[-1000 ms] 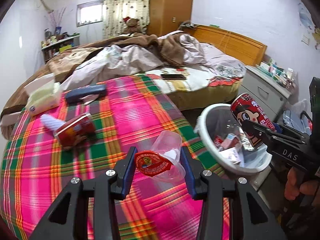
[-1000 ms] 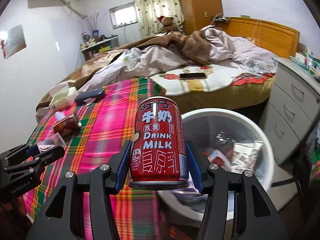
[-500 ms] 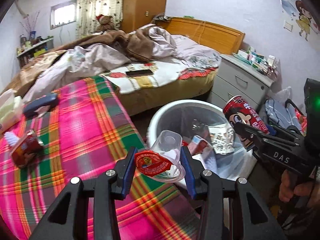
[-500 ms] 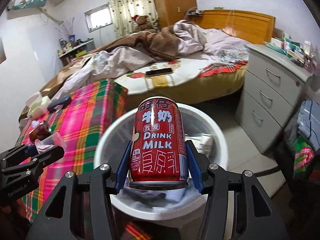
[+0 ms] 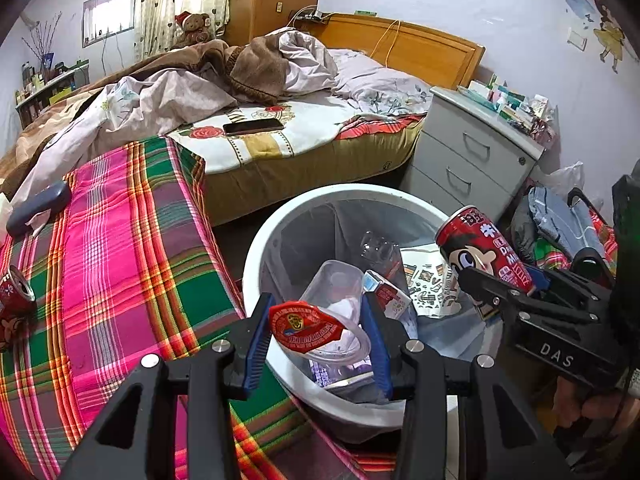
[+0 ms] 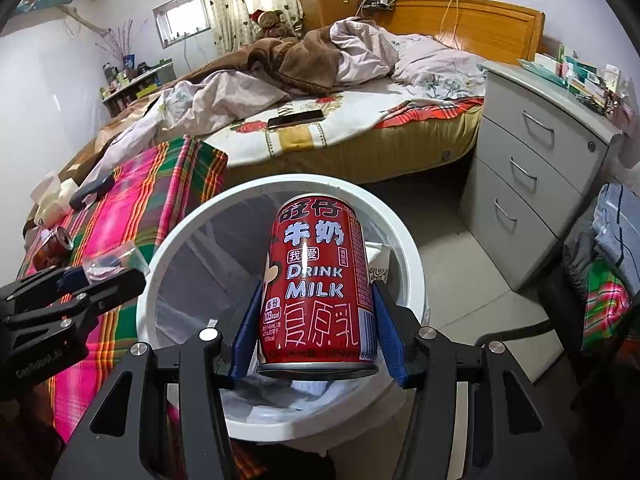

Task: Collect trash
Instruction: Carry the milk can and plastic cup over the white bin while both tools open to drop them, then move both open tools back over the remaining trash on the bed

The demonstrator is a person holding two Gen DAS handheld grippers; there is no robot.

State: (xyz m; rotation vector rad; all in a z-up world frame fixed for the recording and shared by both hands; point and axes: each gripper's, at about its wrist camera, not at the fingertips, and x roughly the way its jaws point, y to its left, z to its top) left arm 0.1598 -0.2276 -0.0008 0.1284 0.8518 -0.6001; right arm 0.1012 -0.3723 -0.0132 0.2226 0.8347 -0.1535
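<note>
My left gripper (image 5: 318, 332) is shut on a clear plastic cup (image 5: 334, 304) with a peeled red foil lid and holds it over the near rim of the white trash bin (image 5: 256, 264). My right gripper (image 6: 318, 322) is shut on a red milk can (image 6: 318, 284), held upright above the bin (image 6: 160, 264). The can (image 5: 484, 256) and right gripper also show at the right of the left wrist view. The bin has a plastic liner and holds several wrappers and cartons. Another red can (image 5: 12, 300) lies on the plaid blanket (image 5: 120, 260).
A bed with rumpled quilts and a black phone (image 5: 252, 126) is behind the bin. A grey drawer unit (image 5: 472, 156) stands at the right, with bags and clothes (image 5: 560, 224) on the floor beside it. A dark case (image 5: 38, 206) lies on the blanket.
Both grippers have moved right, from over the plaid blanket to over the bin, still carrying the cup and the can. The bin now fills the middle of both views.
</note>
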